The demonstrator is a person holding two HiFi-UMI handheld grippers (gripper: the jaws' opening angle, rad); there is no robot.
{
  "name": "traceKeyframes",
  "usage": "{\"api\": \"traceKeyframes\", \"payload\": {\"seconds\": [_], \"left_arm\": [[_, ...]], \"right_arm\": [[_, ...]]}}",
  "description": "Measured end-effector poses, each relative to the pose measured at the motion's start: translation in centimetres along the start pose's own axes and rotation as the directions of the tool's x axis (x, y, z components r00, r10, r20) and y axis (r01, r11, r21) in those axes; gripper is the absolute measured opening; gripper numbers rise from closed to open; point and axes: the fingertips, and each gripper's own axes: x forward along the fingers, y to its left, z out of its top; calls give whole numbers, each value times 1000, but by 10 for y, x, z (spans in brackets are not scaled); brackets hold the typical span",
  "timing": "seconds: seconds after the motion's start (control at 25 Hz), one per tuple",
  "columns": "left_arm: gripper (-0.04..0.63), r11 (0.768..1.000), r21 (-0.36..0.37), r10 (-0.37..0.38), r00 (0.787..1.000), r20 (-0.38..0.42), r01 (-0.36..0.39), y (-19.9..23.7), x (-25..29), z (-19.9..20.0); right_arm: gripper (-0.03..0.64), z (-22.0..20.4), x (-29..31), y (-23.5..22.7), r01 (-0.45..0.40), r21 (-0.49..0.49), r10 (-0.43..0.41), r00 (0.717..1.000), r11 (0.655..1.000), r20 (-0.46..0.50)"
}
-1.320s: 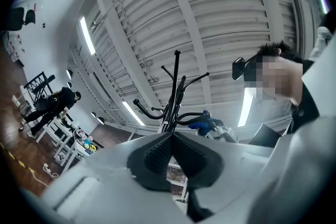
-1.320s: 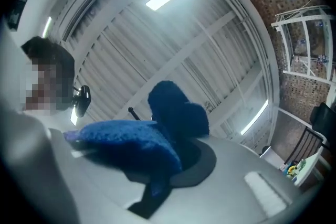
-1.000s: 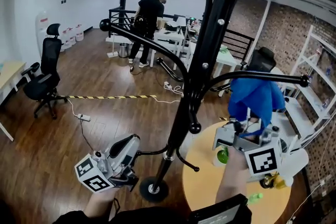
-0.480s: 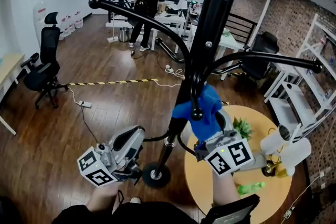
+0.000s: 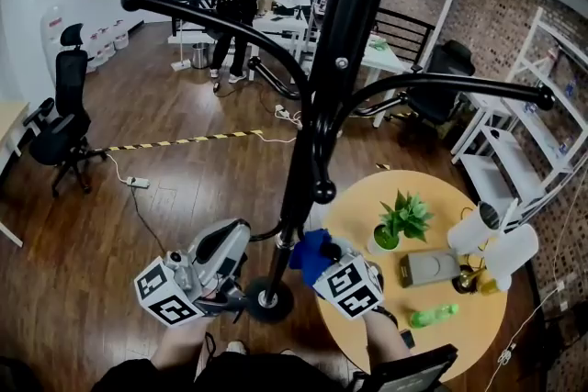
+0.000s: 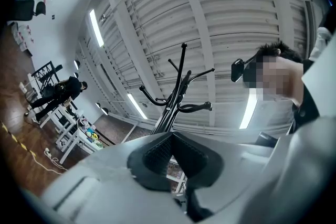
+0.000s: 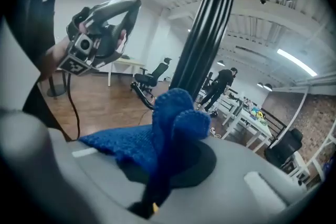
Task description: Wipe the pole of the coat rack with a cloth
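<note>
Adjoining lower pole (image 5: 299, 170): blue cloth (image 5: 308, 249), clamped.

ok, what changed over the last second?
The right gripper, still shut on the blue cloth, swept in from the right to the pole, then down it to just above the base. The left gripper stayed low beside the base, shut and empty.

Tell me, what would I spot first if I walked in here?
The tall black coat rack fills the middle of the head view, its curved arms spreading wide. Low beside it, the right gripper has its jaws shut on a bright blue cloth. A round yellow table with a little green plant stands just to the right.
</note>
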Motion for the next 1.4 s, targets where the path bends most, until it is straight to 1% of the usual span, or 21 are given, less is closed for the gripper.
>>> {"api": "traceKeyframes", "payload": {"seconds": [0.12, 0.2, 0.28, 0.4, 0.56, 0.64, 0.72, 0.8, 0.92, 0.96, 1.0, 1.04, 1.12, 1.2, 1.28, 1.32, 1.4], "left_arm": [[0, 1000, -17, -15, 1000, -14, 15, 0, 7, -8], [0, 1000, -24, -20, 1000, -18, 19, 0, 9, -11], [0, 1000, -25, -20, 1000, -21, 19, 2, 10, -12], [0, 1000, -18, -11, 1000, -25, 11, 4, 8, -11], [0, 1000, 2, 5, 1000, -20, -5, 5, 1, -2], [0, 1000, 12, 14, 1000, -15, -14, 7, -3, 3], [0, 999, 24, 24, 1000, -9, -23, 8, -7, 7], [0, 999, 35, 34, 999, -5, -34, 9, -10, 10], [0, 998, 52, 42, 999, 1, -42, 10, -13, 16], [0, 997, 58, 42, 999, 5, -42, 10, -14, 18], [0, 997, 63, 41, 999, 9, -42, 9, -15, 21], [0, 997, 68, 41, 999, 13, -41, 8, -15, 23], [0, 996, 74, 38, 999, 21, -39, 7, -15, 27], [0, 996, 78, 30, 999, 32, -32, 6, -16, 31], [0, 996, 84, 22, 999, 43, -25, 6, -18, 35], [0, 996, 88, 19, 999, 50, -23, 6, -20, 38], [0, 995, 99, 18, 998, 67, -24, 6, -23, 45]], "right_arm": [[20, -10, -24, -7, 11, 83, -12, 1000, 996, 10], [20, -14, -43, -10, -9, 139, 4, 999, 990, 32], [20, -17, -55, -13, -20, 170, 12, 999, 985, 45], [20, -17, -51, -13, -33, 179, 22, 998, 983, 61], [20, -8, -18, -11, -34, 121, 27, 998, 992, 60], [20, 0, -2, -9, -51, 110, 43, 997, 993, 71], [20, 12, 5, -9, -78, 143, 60, 990, 987, 126], [20, 22, 1, -16, -83, 206, 42, 980, 975, 195], [20, 44, -14, -33, -114, 312, 13, 951, 943, 308], [20, 55, -23, -38, -131, 333, 5, 936, 934, 353], [20, 70, -34, -44, -152, 350, -4, 914, 924, 407], [20, 86, -47, -50, -175, 364, -16, 884, 915, 466], [20, 123, -77, -65, -210, 385, -60, 811, 899, 582], [20, 160, -105, -85, -207, 392, -129, 724, 897, 678], [20, 196, -133, -105, -194, 392, -196, 622, 900, 758], [20, 212, -145, -113, -191, 392, -222, 572, 900, 790], [20, 238, -166, -124, -199, 395, -260, 484, 897, 835]]}}
